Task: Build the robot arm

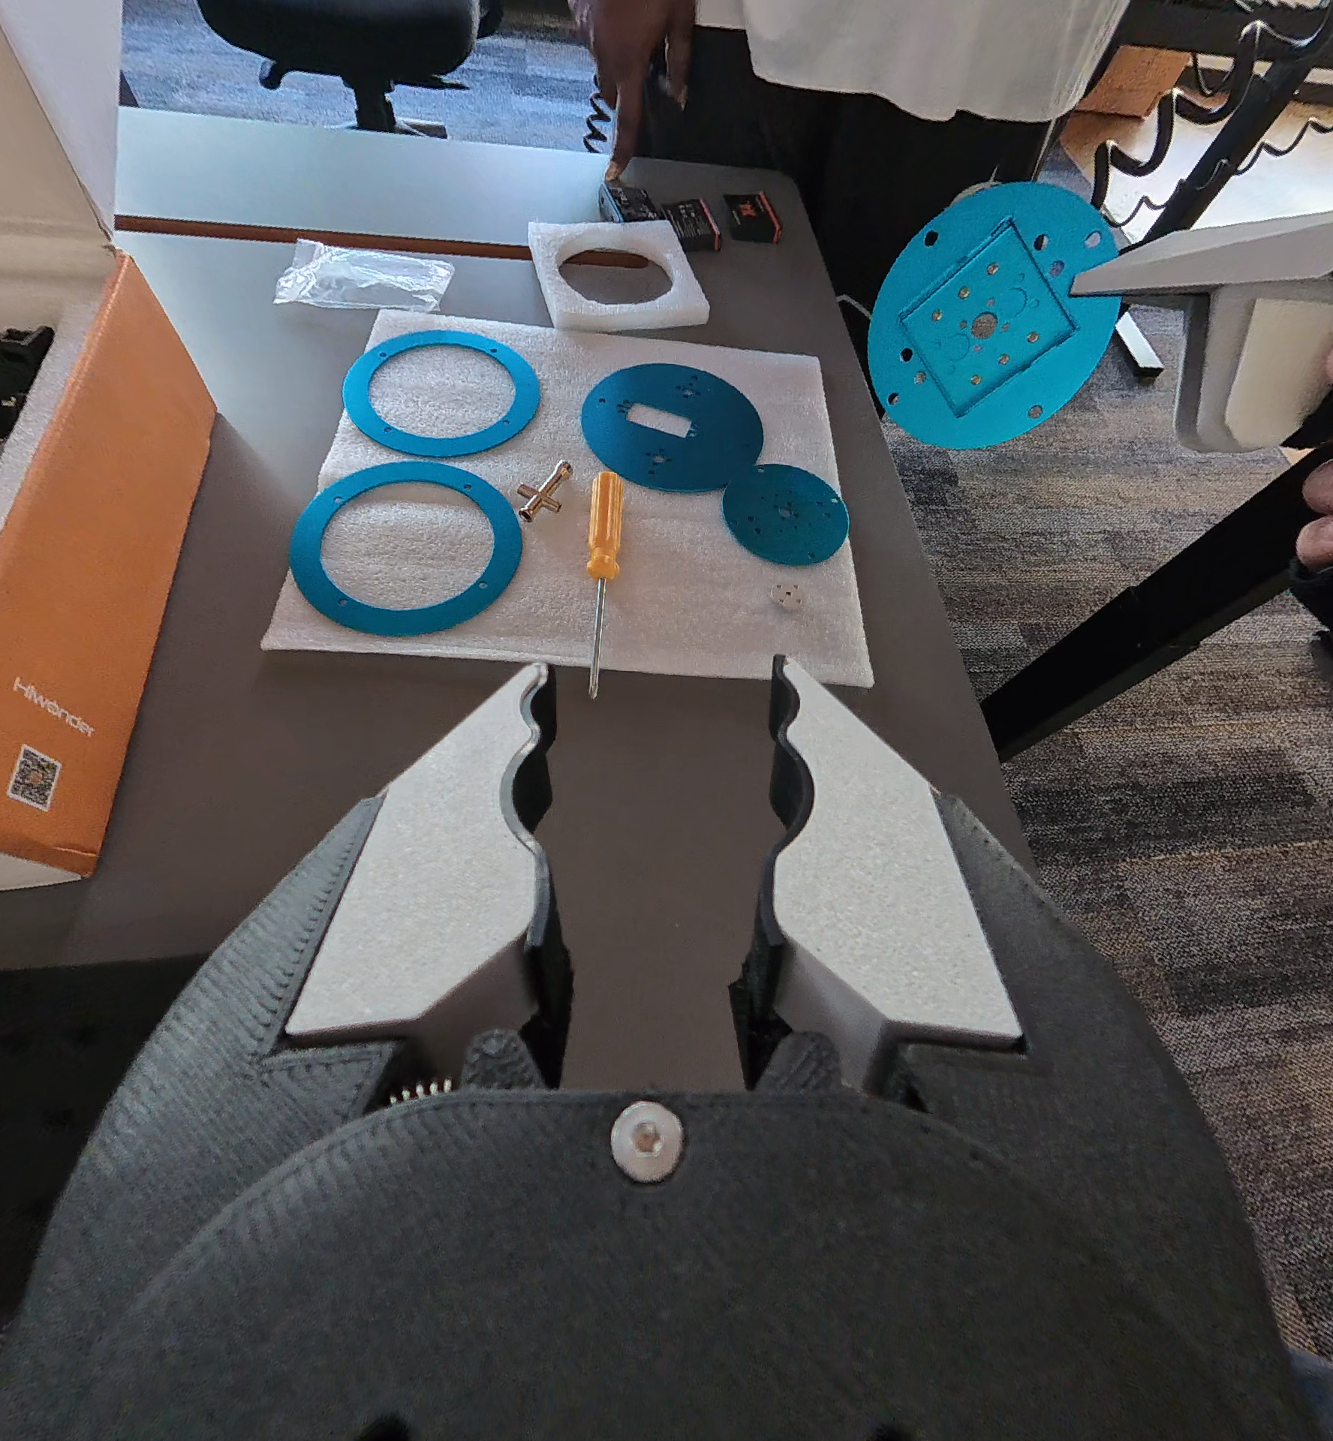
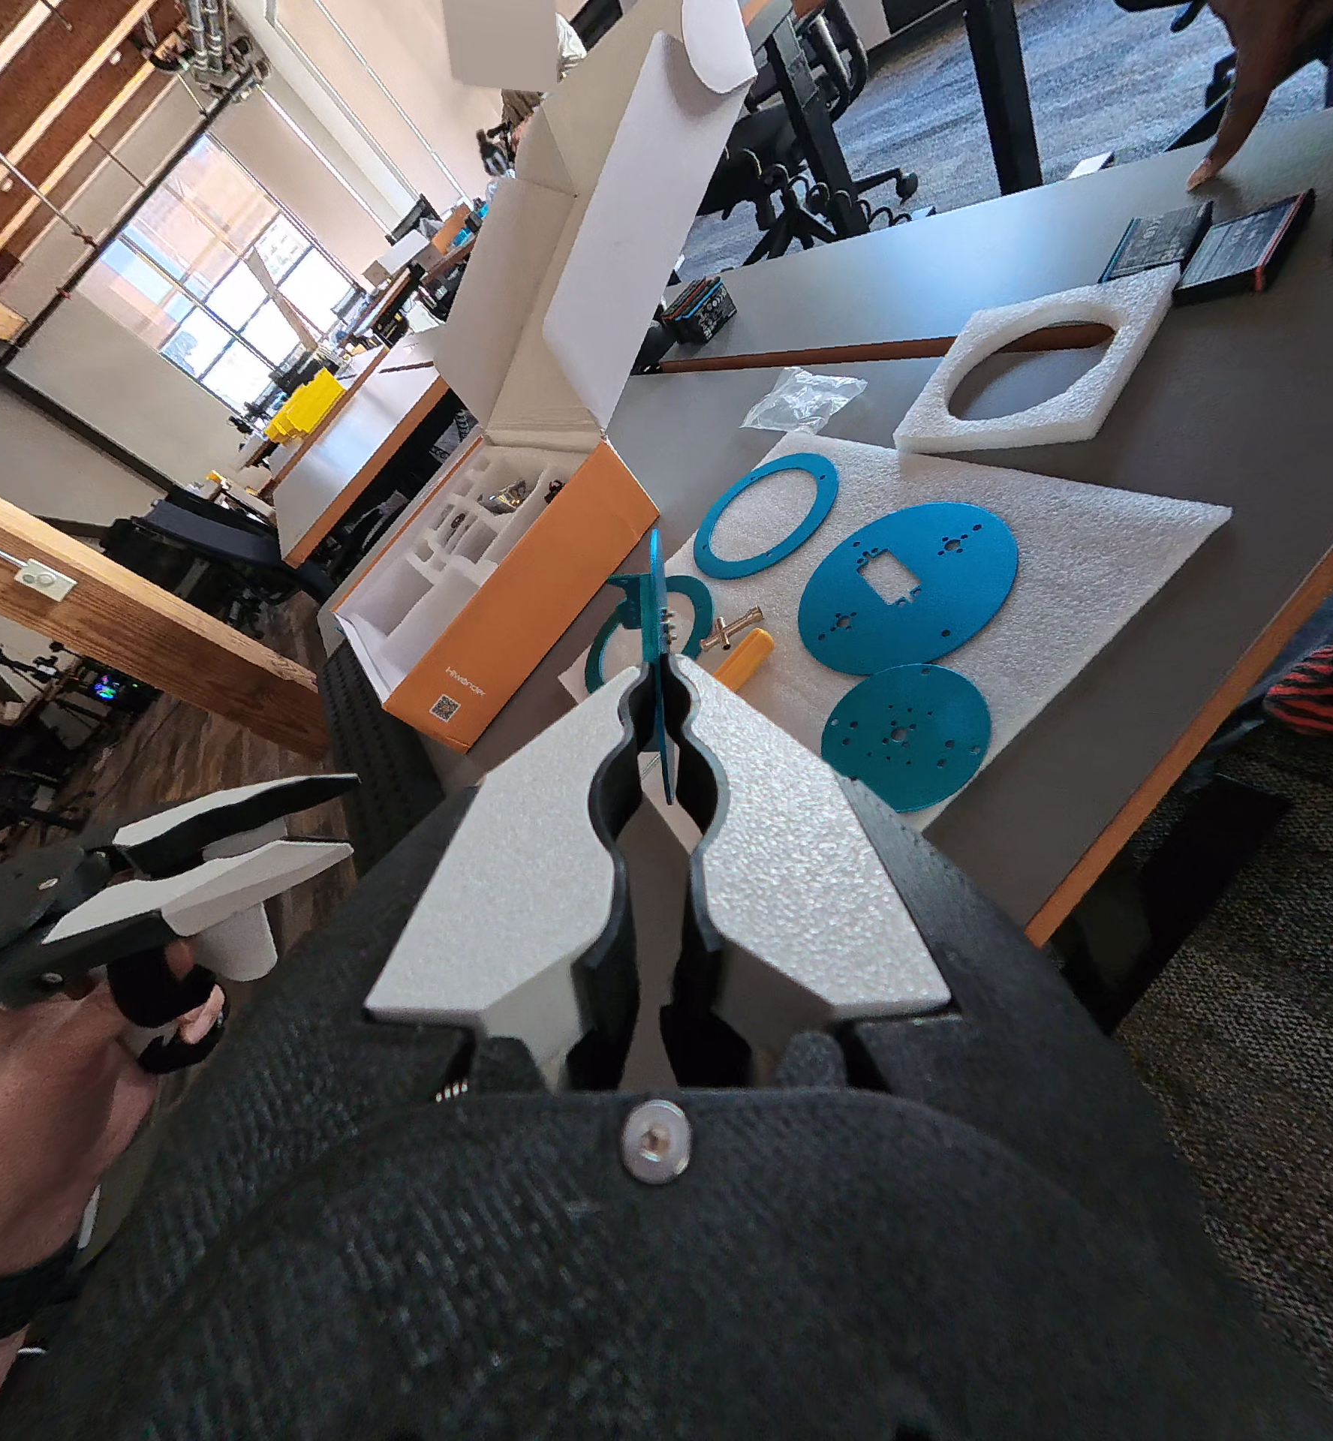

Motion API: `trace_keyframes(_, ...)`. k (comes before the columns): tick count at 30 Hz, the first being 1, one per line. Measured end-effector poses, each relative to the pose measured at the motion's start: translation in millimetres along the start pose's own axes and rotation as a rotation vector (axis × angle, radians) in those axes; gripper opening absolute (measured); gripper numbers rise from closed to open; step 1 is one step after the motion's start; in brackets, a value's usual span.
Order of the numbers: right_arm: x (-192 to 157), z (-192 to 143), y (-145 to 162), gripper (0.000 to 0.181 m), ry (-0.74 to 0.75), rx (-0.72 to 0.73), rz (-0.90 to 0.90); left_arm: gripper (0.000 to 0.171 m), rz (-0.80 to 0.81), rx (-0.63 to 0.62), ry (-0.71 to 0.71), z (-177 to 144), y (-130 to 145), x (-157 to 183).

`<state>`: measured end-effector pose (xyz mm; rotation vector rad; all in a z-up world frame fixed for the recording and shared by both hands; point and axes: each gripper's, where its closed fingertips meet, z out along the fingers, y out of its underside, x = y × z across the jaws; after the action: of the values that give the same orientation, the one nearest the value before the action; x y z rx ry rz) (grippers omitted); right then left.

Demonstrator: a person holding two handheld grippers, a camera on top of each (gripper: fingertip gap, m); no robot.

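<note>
My right gripper [image 2: 659, 663] is shut on the rim of a blue round plate with a square recess [image 1: 991, 316], held in the air off the table's right edge; in the right wrist view the plate [image 2: 657, 616] shows edge-on. My left gripper [image 1: 659, 678] is open and empty, low over the grey table [image 1: 414, 780], just short of the white foam sheet [image 1: 726, 616]. On the sheet lie two blue rings [image 1: 441, 392] [image 1: 406, 546], a blue disc with a rectangular hole [image 1: 671, 427], a smaller blue disc [image 1: 785, 512], a yellow-handled screwdriver [image 1: 603, 538] and a metal cross wrench [image 1: 545, 490].
An open orange box [image 1: 63, 561] with white foam inserts stands at the left. A white foam frame [image 1: 616, 274], a clear bag [image 1: 363, 274] and small black boxes [image 1: 691, 224] lie at the back. A person's hand [image 1: 632, 86] touches the far table edge. Carpet [image 1: 1155, 780] lies to the right. Left tips to right tips: about 20 cm. The right tips stand about 15 cm off the smaller blue disc [image 1: 785, 512]. Look for it in the right wrist view [image 2: 890, 735] too. Left tips and right tips are each some 20 cm from the yellow-handled screwdriver [image 1: 603, 538].
</note>
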<state>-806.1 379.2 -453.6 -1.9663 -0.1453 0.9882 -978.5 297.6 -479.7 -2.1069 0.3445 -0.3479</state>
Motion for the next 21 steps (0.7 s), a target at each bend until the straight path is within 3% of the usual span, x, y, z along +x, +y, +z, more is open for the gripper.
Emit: trace_keyframes(21, 1, -1, 4, 0.001, -0.037, -0.003, 0.067, 0.05, -0.004, -0.031, -0.006, -3, 14, 0)
